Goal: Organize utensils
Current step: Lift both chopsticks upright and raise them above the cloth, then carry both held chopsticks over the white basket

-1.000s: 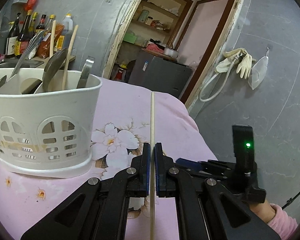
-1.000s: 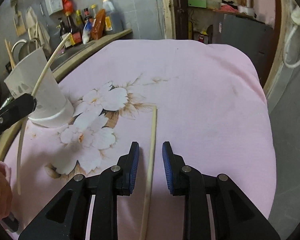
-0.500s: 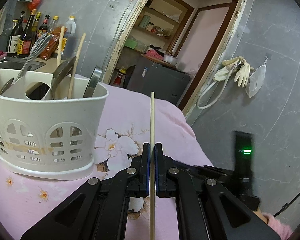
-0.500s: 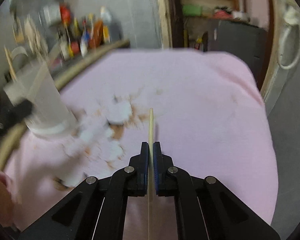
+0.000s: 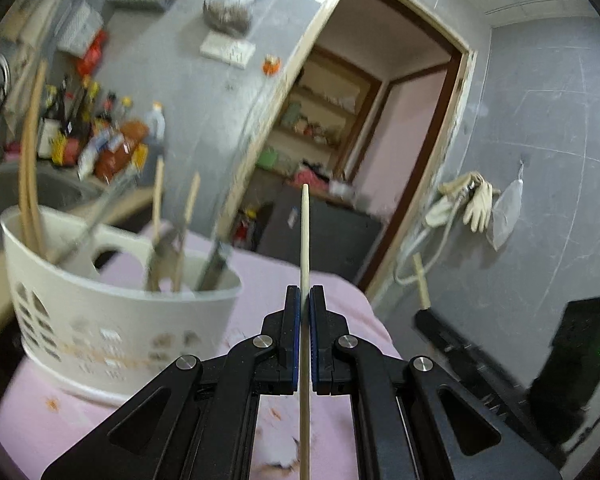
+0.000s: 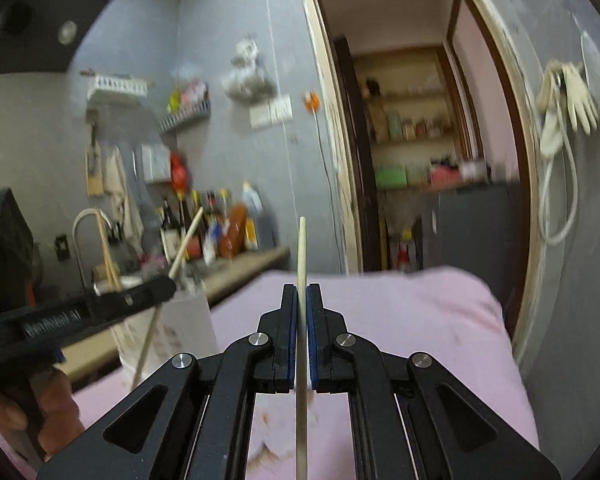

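Left chopstick (image 5: 305, 240): clamped between the blue pads of my left fingers (image 5: 305, 300); it runs straight out past the tips, clear of the pink cloth below.
Right chopstick (image 6: 301, 256): clamped between the pads of my right fingers (image 6: 301, 300); the shaft runs back under the linkage and forward past the tips, lifted off the cloth.
Left fingers: clenched on the left chopstick, pads pressing both of its sides.
Right fingers: clenched on the right chopstick; these fingers have just been closing, with the chopstick between them.
Utensil basket (image 5: 112, 320): white, perforated wall, standing on the pink floral cloth (image 5: 40, 412) to the left of my left fingers; it holds wooden sticks and metal utensils upright or leaning. Blurred.
Cross view: from the right wrist camera, my left gripper body crosses the left edge with its chopstick slanting up, the person's hand (image 6: 48, 408) gripping below it.
Counter (image 6: 236, 276): behind the cloth, carrying bottles (image 6: 204, 224) against the grey wall.
Doorway (image 6: 420, 140): open, shelves visible inside.
Gloves (image 5: 476, 204): hanging on the right wall.
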